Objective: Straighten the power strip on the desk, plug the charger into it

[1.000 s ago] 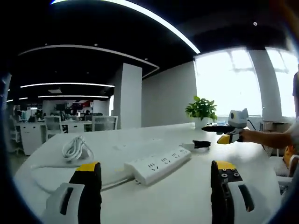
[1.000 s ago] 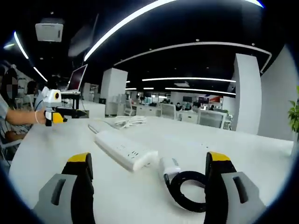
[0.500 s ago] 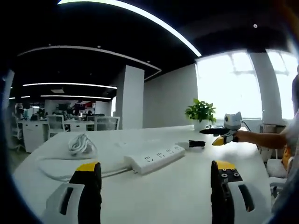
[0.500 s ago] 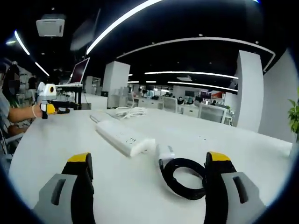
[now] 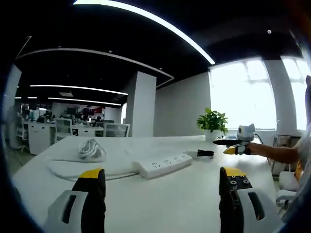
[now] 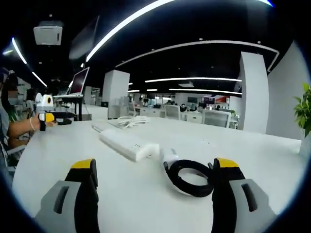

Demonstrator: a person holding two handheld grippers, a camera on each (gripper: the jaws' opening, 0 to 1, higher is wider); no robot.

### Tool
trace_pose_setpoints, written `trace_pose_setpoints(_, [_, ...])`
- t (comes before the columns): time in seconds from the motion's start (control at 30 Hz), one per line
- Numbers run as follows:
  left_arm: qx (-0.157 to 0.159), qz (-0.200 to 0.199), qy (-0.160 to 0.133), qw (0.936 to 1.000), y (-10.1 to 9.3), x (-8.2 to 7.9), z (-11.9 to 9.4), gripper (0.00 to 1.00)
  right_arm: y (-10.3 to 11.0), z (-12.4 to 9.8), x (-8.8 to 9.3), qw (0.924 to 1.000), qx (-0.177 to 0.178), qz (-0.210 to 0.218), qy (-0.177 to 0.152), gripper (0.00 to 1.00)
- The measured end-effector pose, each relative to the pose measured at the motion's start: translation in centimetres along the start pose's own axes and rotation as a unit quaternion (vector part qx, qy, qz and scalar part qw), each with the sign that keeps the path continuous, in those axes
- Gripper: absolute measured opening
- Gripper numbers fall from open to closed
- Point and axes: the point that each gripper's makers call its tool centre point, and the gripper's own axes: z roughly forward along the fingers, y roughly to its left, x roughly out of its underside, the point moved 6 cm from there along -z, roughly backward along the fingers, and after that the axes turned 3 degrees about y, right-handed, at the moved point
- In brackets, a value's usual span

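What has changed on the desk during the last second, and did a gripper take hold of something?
Nothing was gripped or released. Both views lowered toward the desk, so the shift is the cameras', not the things'. The left gripper and right gripper stayed open and empty. The power strip, still slanted, the charger with its black cable beside the strip's end, and the plant kept their places.

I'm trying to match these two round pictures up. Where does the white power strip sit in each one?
Left gripper view: the power strip lies on the desk just right of centre, above the gap between the tongs.
Right gripper view: the power strip lies left of centre, running up and leftward.
Shared landmark: the charger with its black coiled cable, at the strip's end.
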Motion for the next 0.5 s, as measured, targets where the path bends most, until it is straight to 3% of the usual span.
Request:
trace_pose_setpoints(0.3, [-0.009,0.005,-0.002,0.9999,-0.7,0.1,-0.3,0.99,-0.7,0.4,0.6,1.0000,-0.005,0.006,0.006,0.94])
trace_pose_setpoints(0.5, [-0.005,0.019,0.004,0.9998,-1.6,0.4,-0.4,0.99,-1.4,1.1,1.2,0.9992,-0.013,0.003,0.038,0.88])
